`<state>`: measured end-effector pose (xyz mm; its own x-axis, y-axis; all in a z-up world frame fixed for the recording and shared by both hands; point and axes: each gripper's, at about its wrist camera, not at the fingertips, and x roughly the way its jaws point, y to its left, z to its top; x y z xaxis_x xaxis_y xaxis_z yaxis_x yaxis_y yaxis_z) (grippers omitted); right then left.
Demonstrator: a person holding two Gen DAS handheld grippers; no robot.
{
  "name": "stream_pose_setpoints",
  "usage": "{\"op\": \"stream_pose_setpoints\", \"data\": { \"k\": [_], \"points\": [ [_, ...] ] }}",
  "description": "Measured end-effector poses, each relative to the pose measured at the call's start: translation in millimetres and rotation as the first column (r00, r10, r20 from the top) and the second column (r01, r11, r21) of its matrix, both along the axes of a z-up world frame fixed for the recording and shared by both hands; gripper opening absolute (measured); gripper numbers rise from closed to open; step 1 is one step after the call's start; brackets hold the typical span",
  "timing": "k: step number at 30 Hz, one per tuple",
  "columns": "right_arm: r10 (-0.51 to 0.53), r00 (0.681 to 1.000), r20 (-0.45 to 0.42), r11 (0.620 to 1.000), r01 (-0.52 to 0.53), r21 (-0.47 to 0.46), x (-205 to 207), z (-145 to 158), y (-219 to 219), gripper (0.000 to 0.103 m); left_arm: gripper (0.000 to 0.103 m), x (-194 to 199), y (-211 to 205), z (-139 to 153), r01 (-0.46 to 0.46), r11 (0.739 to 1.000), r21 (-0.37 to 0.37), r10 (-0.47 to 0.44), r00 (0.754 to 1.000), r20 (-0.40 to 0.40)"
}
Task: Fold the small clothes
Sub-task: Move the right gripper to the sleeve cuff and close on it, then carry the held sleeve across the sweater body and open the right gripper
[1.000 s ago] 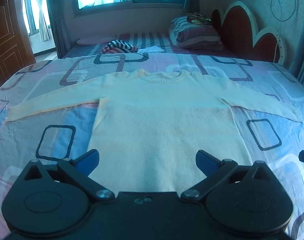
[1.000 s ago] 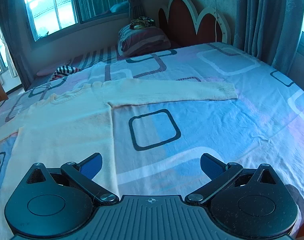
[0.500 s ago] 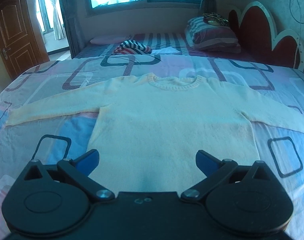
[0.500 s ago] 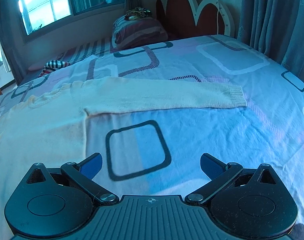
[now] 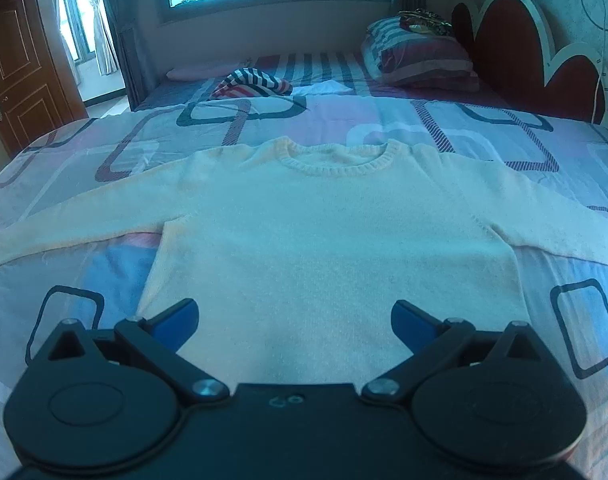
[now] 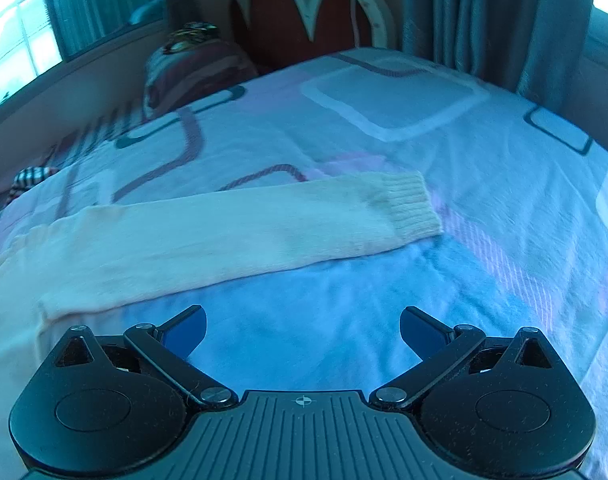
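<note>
A cream knit sweater lies flat and face up on the bed, sleeves spread to both sides, neckline at the far end. My left gripper is open and empty, hovering over the sweater's lower hem. In the right wrist view the sweater's right sleeve stretches across the blanket, its ribbed cuff at the right. My right gripper is open and empty, just in front of that sleeve, over bare blanket.
The bed is covered by a patterned blanket with dark rounded squares. A striped garment and a striped pillow lie at the far end by the headboard. Curtains hang beyond the bed's right side.
My right gripper has swung right and come closer to the right sleeve and its cuff. My left gripper has shifted left and slightly forward over the hem. Both stay open.
</note>
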<state>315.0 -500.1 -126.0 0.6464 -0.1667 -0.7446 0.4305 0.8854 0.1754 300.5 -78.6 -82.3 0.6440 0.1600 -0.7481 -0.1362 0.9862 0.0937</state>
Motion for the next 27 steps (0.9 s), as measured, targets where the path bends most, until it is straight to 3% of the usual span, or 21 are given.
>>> {"op": "stream_pose_setpoints", "data": {
  "k": [6,7,8,9,14,16,18,20,22,25,27],
  "points": [
    [-0.063,0.997,-0.033,0.998,0.063,-0.006,16,-16,-26,0.102,0.100,12,0,-5,-0.016,1.000,0.017,0.016,1.000,-0.011],
    [-0.076,0.996,-0.037,0.997,0.076,0.011,19,-19,-31,0.100,0.100,14,0,-5,-0.022,0.999,0.023,0.022,1.000,-0.012],
    [-0.087,0.996,-0.036,0.996,0.088,0.033,21,-22,-36,0.087,0.099,15,0,-5,-0.026,0.999,0.030,0.027,1.000,-0.014],
    [-0.094,0.995,-0.035,0.995,0.095,0.042,24,-24,-39,0.083,0.099,16,0,-5,-0.027,0.999,0.037,0.028,0.999,-0.017],
    [-0.133,0.991,-0.017,0.990,0.134,0.053,37,-24,-51,0.078,0.097,20,-1,-3,-0.004,0.998,0.070,0.007,0.999,-0.032],
    [-0.148,0.989,-0.009,0.988,0.149,0.042,43,-24,-54,0.070,0.093,20,0,-2,0.003,0.997,0.077,-0.001,0.999,-0.035],
    [-0.161,0.987,0.003,0.987,0.161,0.027,46,-23,-55,0.059,0.083,19,4,-1,0.020,0.998,0.062,-0.018,0.999,-0.036],
    [-0.149,0.989,0.023,0.989,0.149,0.024,49,-23,-55,0.035,0.076,20,10,-2,0.031,0.999,0.035,-0.030,0.998,-0.050],
    [-0.146,0.989,0.032,0.989,0.145,0.026,51,-24,-55,0.028,0.074,21,16,-3,0.028,0.999,0.021,-0.027,0.997,-0.071],
    [-0.134,0.990,0.049,0.991,0.132,0.036,54,-22,-52,0.002,0.074,20,24,-2,0.030,0.999,0.029,-0.028,0.997,-0.073],
    [-0.132,0.989,0.069,0.990,0.128,0.062,56,-18,-49,0.002,0.074,20,30,-1,0.036,0.999,0.025,-0.034,0.997,-0.075]
  ]
}}
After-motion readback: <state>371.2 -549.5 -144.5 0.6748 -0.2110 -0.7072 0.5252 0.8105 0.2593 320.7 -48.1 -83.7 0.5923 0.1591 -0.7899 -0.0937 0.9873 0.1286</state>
